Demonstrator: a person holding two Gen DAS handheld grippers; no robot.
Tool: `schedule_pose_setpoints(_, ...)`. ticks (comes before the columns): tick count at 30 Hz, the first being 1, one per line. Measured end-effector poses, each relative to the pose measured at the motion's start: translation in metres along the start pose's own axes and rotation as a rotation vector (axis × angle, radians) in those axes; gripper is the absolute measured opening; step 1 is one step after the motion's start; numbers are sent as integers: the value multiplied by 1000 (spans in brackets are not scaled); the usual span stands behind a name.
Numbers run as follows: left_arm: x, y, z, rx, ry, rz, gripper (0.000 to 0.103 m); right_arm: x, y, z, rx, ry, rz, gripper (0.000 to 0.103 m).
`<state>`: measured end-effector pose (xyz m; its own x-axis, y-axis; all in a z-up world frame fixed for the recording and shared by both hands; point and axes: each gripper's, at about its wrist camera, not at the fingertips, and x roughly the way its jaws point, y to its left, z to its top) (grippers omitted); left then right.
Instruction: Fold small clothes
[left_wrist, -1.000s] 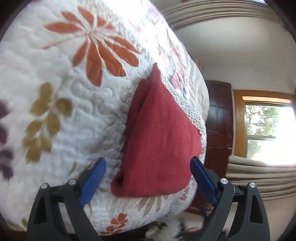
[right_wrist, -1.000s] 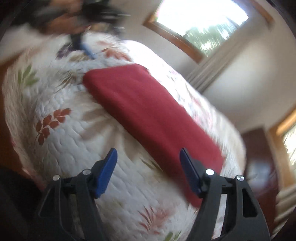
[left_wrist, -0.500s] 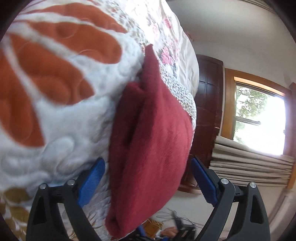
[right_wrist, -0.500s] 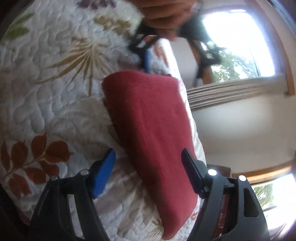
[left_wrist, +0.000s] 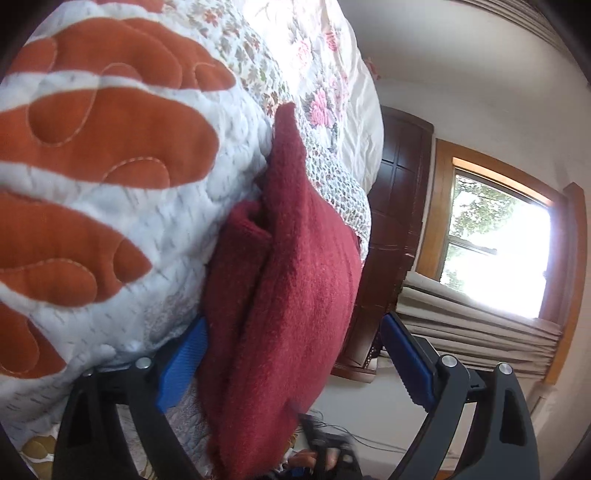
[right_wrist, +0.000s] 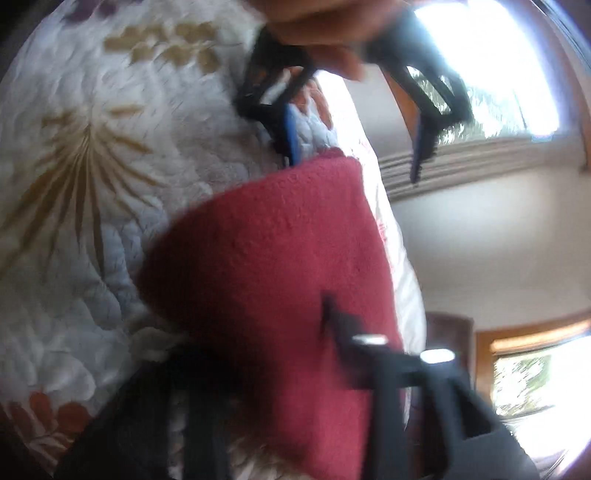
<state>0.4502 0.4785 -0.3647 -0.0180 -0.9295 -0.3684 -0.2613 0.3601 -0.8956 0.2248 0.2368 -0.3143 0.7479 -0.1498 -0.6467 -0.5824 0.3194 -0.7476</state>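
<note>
Vs half a sec ago, both cams sit much nearer the red cloth (left_wrist: 291, 295); it fills more of each view, and the right wrist view is now smeared with motion blur. The cloth lies folded on the quilt (left_wrist: 110, 155) of the bed, near the bed's edge.

Left gripper (left_wrist: 291, 365): fingers wide open, straddling the near end of the cloth. The left blue pad (left_wrist: 184, 363) is wedged btwn quilt and cloth edge; the right pad (left_wrist: 404, 363) is clear of the fabric, in the air off the bed's side. Nothing clamped.

Right gripper (right_wrist: 314, 350): its fingers are dark and blurred, pressed into the cloth; can't tell how far open or whether they grip.

Only the right view shows the left gripper from the front, at the cloth's far end, w/ a hand (right_wrist: 325, 22) above it. Only the left view shows the cloth's stacked layers and the dark door (left_wrist: 395, 221).
</note>
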Motion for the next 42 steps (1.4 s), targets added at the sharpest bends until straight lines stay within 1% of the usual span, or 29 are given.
schedule_pose_setpoints(2,-4,2,-1,-10,-6,-17,93,-8,-14,2,46,-13,19,16)
schedule_pose_setpoints(5,-5,1,-2,-28,-13,-30,95,-17,-41,4,125,-24,36,15)
schedule_pose_setpoints(9,-2,-7,0,-33,3,-31,95,-21,-66,10,182,-38,41,15)
schedule_pose_setpoints(13,2,-16,1,-29,17,-8,96,-25,-75,9,206,-42,44,15)
schedule_pose_setpoints(14,5,-18,2,-31,21,0,96,-26,-69,2,208,-43,44,15)
schedule_pose_setpoints(16,13,-20,4,-36,41,21,94,-25,-62,1,206,-44,49,15)
schedule_pose_setpoints(18,19,-22,6,-32,54,38,86,-25,-54,-5,209,-48,50,15)
schedule_pose_setpoints(19,22,-24,6,-30,61,58,74,-28,-48,-6,213,-49,51,15)
schedule_pose_setpoints(21,26,-26,7,-37,67,79,58,-31,-51,-7,226,-55,49,15)
schedule_pose_setpoints(22,27,-29,7,-27,65,100,41,-33,-54,-8,237,-58,48,15)
schedule_pose_setpoints(23,26,-30,7,-25,60,113,31,-35,-56,-11,246,-61,45,15)
schedule_pose_setpoints(25,25,-38,7,-12,46,122,23,-37,-61,-14,267,-68,43,15)
schedule_pose_setpoints(29,21,-62,6,33,18,137,18,-41,-75,-18,315,-85,47,15)
schedule_pose_setpoints(36,20,-119,1,121,-1,164,17,-47,-111,-29,458,-104,78,15)
schedule_pose_setpoints(42,34,-172,-1,196,-6,219,17,-49,-149,-49,613,-113,107,15)
